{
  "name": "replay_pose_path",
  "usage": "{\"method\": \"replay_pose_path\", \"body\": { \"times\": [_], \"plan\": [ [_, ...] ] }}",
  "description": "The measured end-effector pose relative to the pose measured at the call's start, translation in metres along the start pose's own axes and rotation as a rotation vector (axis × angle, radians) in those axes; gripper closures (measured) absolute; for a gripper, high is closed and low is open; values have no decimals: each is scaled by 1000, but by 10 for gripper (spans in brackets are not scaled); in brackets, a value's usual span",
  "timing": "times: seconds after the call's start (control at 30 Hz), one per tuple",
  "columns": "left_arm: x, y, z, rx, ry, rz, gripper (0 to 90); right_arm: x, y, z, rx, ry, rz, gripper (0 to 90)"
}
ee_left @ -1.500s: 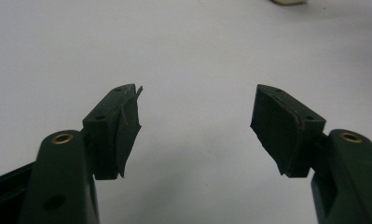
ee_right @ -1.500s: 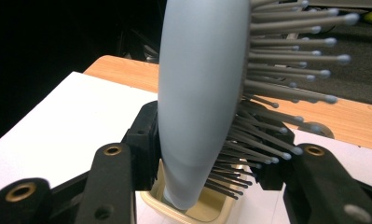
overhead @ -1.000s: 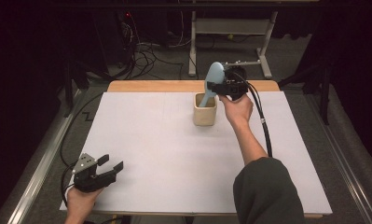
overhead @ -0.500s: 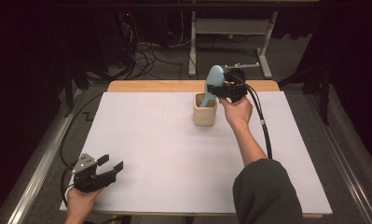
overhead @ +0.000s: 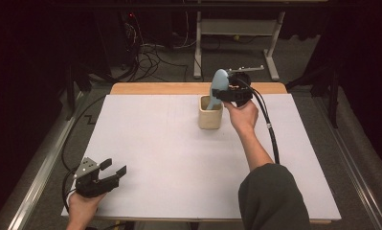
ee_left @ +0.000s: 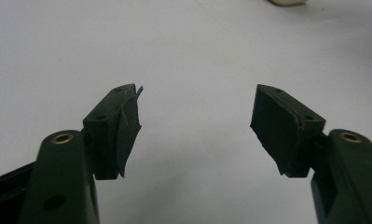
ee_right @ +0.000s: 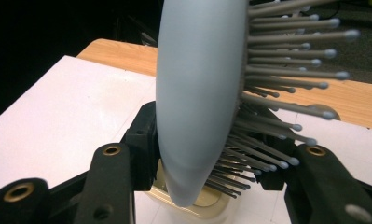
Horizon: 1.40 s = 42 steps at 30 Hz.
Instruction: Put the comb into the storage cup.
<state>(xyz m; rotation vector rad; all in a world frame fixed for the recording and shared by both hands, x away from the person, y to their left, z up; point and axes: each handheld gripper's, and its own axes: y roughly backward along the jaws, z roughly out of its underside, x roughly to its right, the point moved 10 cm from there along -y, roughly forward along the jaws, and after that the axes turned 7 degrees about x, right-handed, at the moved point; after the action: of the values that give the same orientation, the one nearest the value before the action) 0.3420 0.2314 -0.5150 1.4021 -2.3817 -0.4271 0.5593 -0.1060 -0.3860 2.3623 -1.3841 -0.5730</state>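
Hairbrush held over the cup, not yet released.
The right tongs [overhead: 225, 94] gripped a pale blue hairbrush [overhead: 219, 84] upright, its handle down inside the cream cup [overhead: 210, 116] just below them; the left tongs [overhead: 113, 168] rested open on the tabletop [overhead: 169, 158], well apart.

A pale blue hairbrush [overhead: 219, 84] with grey bristles, a cream cup [overhead: 210, 113], black tongs [overhead: 224, 95], white table cover [overhead: 169, 148].

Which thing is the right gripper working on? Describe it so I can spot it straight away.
Start at the white table and go to its far edge, where a small cream cup stands alone. Rising out of that cup is a pale blue hairbrush, clamped by the right gripper. Its rounded back and rows of ball-tipped bristles set it apart.
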Motion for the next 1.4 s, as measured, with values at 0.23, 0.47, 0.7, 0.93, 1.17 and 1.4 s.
{"method": "replay_pose_path", "body": {
  "times": [0.23, 0.47, 0.7, 0.93, 1.17, 1.4],
  "plan": [
    [0, 0, 0, -1, 0, 1, 332, 0, -3, 3, -12, 7, 2, 516],
    [0, 0, 0, -1, -1, 1, 332, -1, -7, 8, -29, 15, 7, 515],
    [0, 0, 0, -1, -2, 2, 332, -1, -9, 9, -36, 16, 8, 515],
    [0, 0, 0, -1, -2, 2, 332, -1, -11, 12, -40, 12, 9, 514],
    [1, -1, 0, -5, -2, 3, 331, 0, -11, 12, -40, 7, 6, 508],
    [1, -1, 0, -7, -2, 4, 331, 1, -10, 13, -43, -1, -2, 493]
  ]
}}
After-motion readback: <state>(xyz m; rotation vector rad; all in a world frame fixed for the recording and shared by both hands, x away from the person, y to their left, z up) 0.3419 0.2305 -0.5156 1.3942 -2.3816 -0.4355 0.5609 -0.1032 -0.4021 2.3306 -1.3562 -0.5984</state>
